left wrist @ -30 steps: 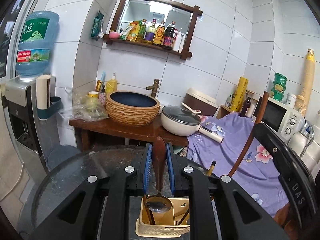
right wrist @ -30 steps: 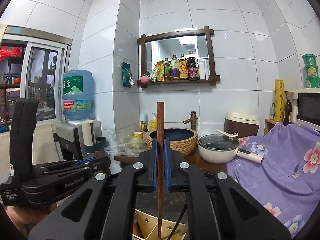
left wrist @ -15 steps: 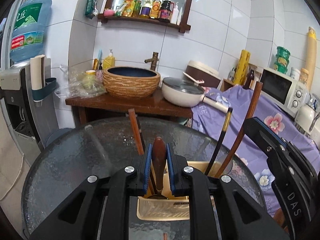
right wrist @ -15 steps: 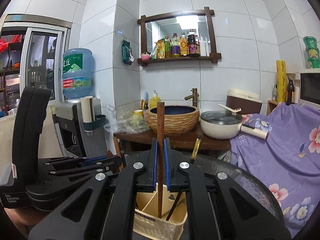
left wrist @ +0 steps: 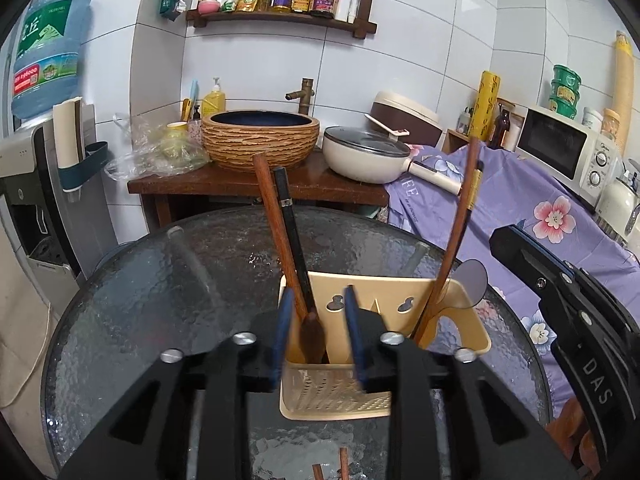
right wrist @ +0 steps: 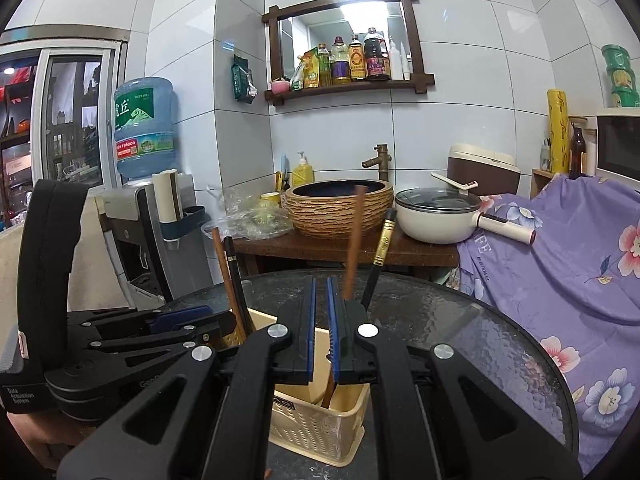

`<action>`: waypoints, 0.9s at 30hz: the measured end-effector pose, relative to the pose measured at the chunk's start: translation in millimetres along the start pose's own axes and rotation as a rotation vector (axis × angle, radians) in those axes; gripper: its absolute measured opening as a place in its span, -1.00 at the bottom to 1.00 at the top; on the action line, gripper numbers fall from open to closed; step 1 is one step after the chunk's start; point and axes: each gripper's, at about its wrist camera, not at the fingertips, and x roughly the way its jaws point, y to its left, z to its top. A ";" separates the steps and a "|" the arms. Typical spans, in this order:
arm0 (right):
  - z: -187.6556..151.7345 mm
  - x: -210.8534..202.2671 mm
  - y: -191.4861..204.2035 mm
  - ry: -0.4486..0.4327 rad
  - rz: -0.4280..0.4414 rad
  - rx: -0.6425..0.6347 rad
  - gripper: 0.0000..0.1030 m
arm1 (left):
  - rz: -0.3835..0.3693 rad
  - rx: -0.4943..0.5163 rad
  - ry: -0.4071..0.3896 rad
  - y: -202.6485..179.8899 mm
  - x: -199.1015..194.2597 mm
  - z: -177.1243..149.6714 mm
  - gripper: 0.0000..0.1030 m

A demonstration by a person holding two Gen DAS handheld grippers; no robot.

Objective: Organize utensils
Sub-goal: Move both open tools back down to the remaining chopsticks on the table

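Left gripper point(left wrist: 316, 334) jaws have just been opening, spoon handle point(left wrist: 313, 334) loose between them inside the caddy point(left wrist: 336, 396); right gripper point(right wrist: 321, 322) looks shut and empty, chopstick point(right wrist: 354, 240) at one o'clock; withdrawing carelessly could snag utensils, tipping the caddy.

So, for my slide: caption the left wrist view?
Left gripper, jaws just opening, releases wooden-handled spoon into the utensil basket.

White glossy tiled walls point(right wrist: 460, 92) surround a dark wooden washstand point(left wrist: 224, 184) with a woven-textured basin point(left wrist: 260, 140), under a wood-framed mirror shelf point(right wrist: 344, 40); a round textured glass table point(left wrist: 168, 280) stands in front
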 end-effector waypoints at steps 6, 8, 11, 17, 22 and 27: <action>-0.9 -18.0 -0.7 -0.026 -0.004 -0.007 -0.56 | -0.031 -0.015 -0.065 3.9 -31.1 -0.4 0.32; -2.3 -29.2 -1.1 -0.040 0.015 0.014 0.03 | -0.020 -0.029 -0.108 8.2 -48.5 -3.3 0.51; -9.2 -47.6 4.2 -0.039 0.037 0.018 0.11 | 0.001 -0.037 -0.129 15.6 -67.5 -13.6 0.67; -42.2 -61.6 23.3 0.117 0.048 -0.003 0.11 | 0.026 -0.061 -0.010 38.6 -69.0 -55.0 0.73; -82.7 -51.4 30.4 0.286 0.035 0.007 0.11 | 0.034 -0.078 0.124 53.5 -53.2 -97.1 0.56; -125.9 -30.2 39.8 0.473 0.060 0.016 0.00 | 0.030 -0.064 0.250 58.7 -31.8 -129.2 0.12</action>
